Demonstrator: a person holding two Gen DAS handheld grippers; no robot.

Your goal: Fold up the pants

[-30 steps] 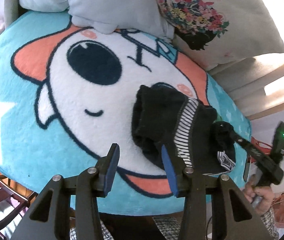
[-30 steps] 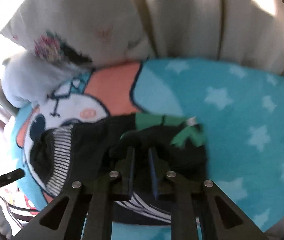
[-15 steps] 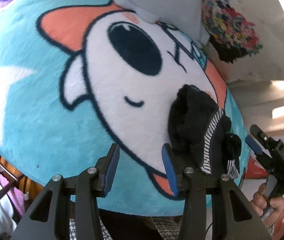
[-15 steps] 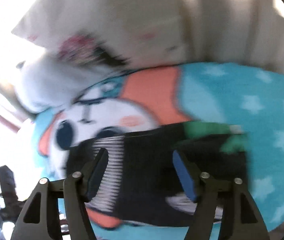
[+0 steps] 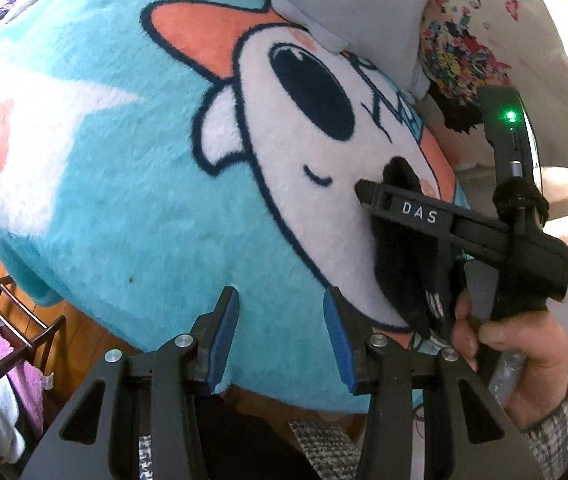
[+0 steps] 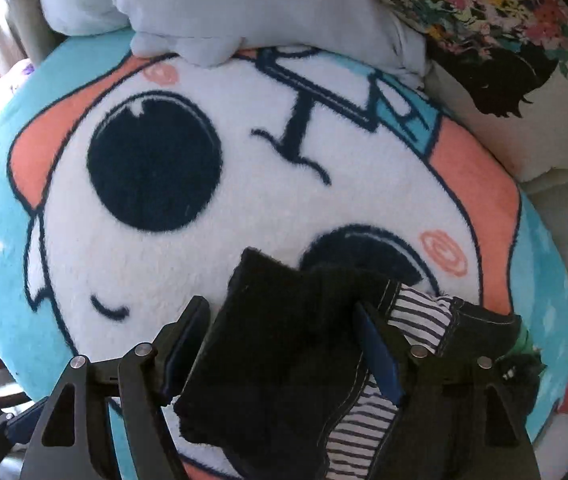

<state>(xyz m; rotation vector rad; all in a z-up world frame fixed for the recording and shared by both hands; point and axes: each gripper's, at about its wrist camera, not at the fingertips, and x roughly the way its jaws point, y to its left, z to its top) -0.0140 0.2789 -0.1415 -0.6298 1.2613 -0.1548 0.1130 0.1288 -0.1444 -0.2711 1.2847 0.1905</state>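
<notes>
Seen from the left wrist, the left gripper point(image 5: 280, 332) hangs over the near edge of a plush turquoise blanket point(image 5: 124, 184) printed with a cartoon face, its blue-padded jaws standing partly apart with nothing between them but blanket pile. The dark pants point(image 5: 407, 264), folded into a small bundle, lie on the white of the cartoon face at about four o'clock from the picture's centre, just right of the left gripper's fingers. Across them reaches the right gripper point(image 5: 367, 192), a black tool lettered "DAS" with a green light glowing on its body, held by the person's right hand point(image 5: 523, 344) at the four o'clock edge, a checked sleeve point(image 5: 555, 432) at the wrist. A pale blue pillow point(image 5: 347, 4) sits at twelve o'clock and a floral cushion point(image 5: 463, 40) at one o'clock. From the right wrist, the right gripper point(image 6: 280, 344) points steeply down over the pants point(image 6: 280, 344), its jaws wide apart and straddling the black bundle; the pads do not appear to press the cloth. A striped lining point(image 6: 419, 312) shows at the bundle's four o'clock side, beside a scrap of green point(image 6: 523, 340). The pants lie at six o'clock, covering part of the cartoon's second eye, with the pillow point(image 6: 212, 4) at twelve o'clock.
</notes>
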